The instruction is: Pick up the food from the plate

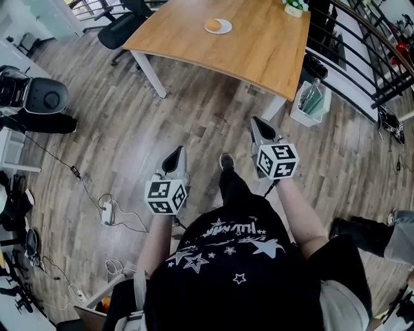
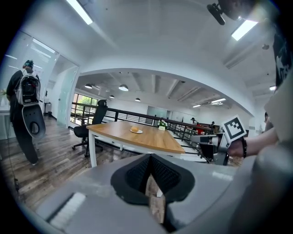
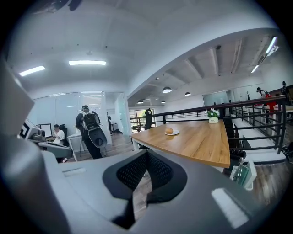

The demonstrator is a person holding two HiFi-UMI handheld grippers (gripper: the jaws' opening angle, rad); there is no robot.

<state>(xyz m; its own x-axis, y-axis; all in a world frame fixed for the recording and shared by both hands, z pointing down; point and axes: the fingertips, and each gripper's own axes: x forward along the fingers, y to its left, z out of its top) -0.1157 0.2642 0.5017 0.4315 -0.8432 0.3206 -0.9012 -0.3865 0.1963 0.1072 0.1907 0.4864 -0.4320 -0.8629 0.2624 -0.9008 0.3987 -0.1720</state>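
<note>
A round brown bun lies on a small white plate on the far side of a wooden table. Both grippers hang over the wood floor, well short of the table, with nothing in them. My left gripper is shut, and so is my right gripper. The left gripper view shows the left gripper with its pads meeting, and the bun far off on the table. In the right gripper view the right gripper has its jaws together, with the bun on its plate far off.
A flower pot stands at the table's far corner. A black office chair sits left of the table, a white bin by its right leg, and a black railing beyond. Cables and a power strip lie on the floor. A person with a backpack stands far off.
</note>
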